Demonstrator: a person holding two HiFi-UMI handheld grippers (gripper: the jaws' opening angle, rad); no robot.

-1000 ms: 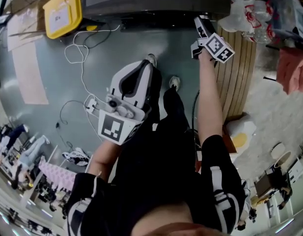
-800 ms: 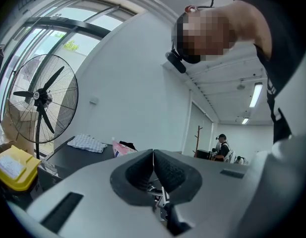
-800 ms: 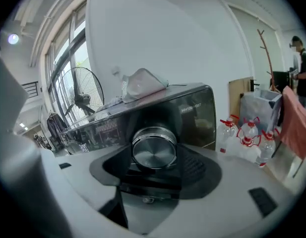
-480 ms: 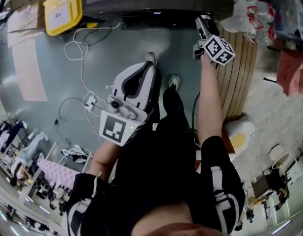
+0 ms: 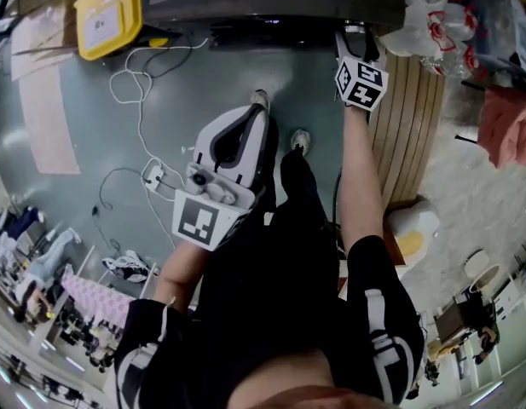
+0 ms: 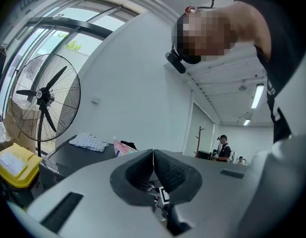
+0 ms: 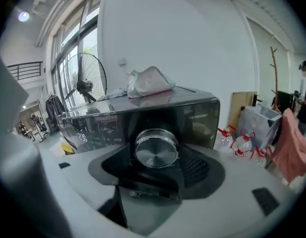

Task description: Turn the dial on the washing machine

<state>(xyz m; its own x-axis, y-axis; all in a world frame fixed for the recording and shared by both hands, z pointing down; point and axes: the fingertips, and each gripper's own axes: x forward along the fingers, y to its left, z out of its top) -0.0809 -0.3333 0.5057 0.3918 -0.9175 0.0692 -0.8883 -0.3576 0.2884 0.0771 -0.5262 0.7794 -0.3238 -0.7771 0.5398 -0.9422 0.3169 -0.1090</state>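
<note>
Right claw (image 7: 155, 157) seemingly clamps the round brushed-metal dial (image 7: 155, 149) on the black washing machine (image 7: 197, 117); left claw (image 6: 153, 155) clenched.

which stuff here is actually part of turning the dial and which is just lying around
In the job: dial, washing machine, right gripper with its jaws around the dial.
Just lying about: yellow-lidded box, white cable, standing fan, cloth atop the machine; left gripper, shut, idle.
</note>
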